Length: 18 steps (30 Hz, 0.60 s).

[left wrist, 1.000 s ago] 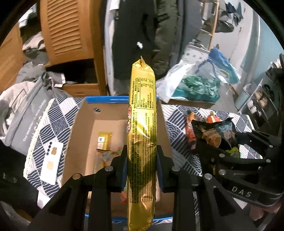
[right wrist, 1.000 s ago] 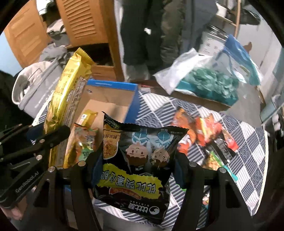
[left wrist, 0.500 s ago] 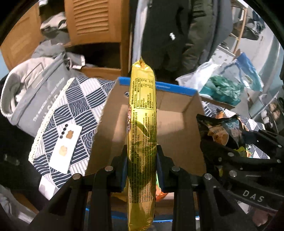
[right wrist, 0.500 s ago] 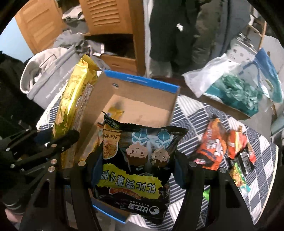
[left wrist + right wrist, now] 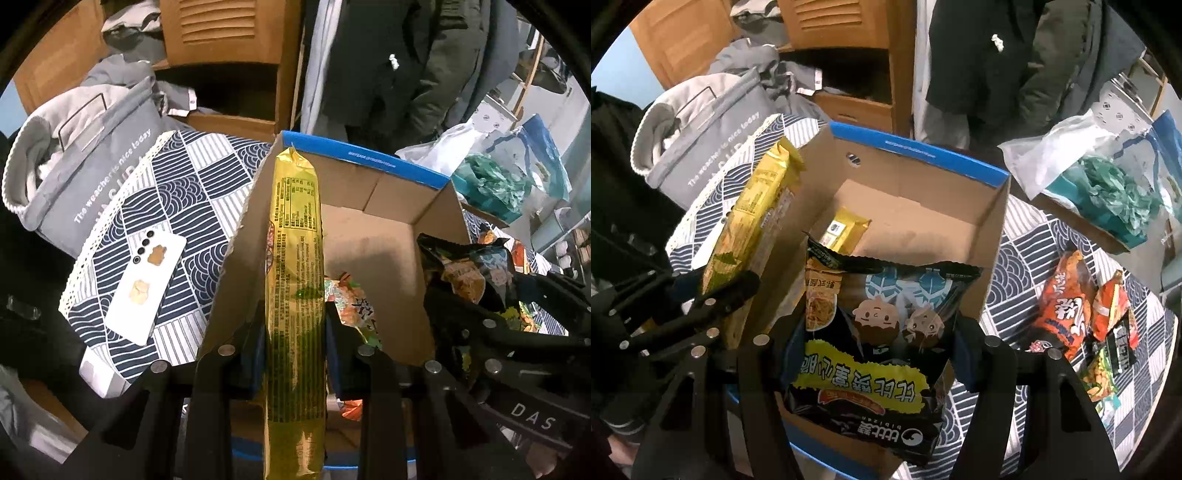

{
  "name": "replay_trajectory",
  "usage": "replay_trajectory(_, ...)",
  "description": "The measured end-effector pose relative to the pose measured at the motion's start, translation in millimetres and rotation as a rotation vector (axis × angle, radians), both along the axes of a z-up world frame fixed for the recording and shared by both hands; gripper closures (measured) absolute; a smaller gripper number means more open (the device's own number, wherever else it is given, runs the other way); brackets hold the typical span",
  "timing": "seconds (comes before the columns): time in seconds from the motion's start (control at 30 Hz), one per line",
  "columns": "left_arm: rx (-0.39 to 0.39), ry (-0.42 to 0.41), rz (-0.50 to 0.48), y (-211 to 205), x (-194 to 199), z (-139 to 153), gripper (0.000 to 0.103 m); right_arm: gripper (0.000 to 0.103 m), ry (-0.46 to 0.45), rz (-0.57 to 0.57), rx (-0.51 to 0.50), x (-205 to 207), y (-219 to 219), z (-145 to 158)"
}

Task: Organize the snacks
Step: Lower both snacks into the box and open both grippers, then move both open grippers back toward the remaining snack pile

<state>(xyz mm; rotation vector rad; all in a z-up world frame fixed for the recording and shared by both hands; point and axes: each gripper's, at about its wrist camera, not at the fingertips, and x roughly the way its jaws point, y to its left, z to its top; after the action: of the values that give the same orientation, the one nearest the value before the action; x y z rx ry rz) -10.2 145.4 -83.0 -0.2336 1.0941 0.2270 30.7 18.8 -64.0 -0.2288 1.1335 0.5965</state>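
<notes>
The left gripper (image 5: 295, 354) pinched a long yellow packet (image 5: 295, 295) above the cardboard box (image 5: 406, 221); the right gripper (image 5: 875, 354) clamped a black snack bag (image 5: 882, 332) over it. Both wrappers looked light, crinkly and slippery, best gripped mid-body.

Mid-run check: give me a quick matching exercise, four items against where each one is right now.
Items:
1. long gold snack pack
2. black snack bag
3. white phone
4. orange snack packet

Places:
A. lying on the patterned tablecloth, left of the cardboard box
B. clamped in the left claw
C. lying on the cloth, right of the box
D. clamped in the right claw

Pairs: 1-B, 2-D, 3-A, 4-C
</notes>
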Motion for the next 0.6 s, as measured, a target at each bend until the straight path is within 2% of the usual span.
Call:
replay_trajectory(0.13, 0.001, 0.001, 0.012, 1.6, -0.1, 0.8, 0.075, 0.036, 0.003, -0.024, -0.010, 3.1, -0.7, -1.8)
replay_trajectory(0.37, 0.010, -0.025, 0.017, 0.3, 0.4, 11.7, 0.073, 0.021, 0.009, -0.088, 0.000, 8.5, -13.1, 0.3)
replay_trajectory(0.6, 0.013, -0.019, 0.018, -3.1, -0.3, 13.6, 0.064, 0.020, 0.004, -0.124, 0.033, 9.5, -25.6, 7.7)
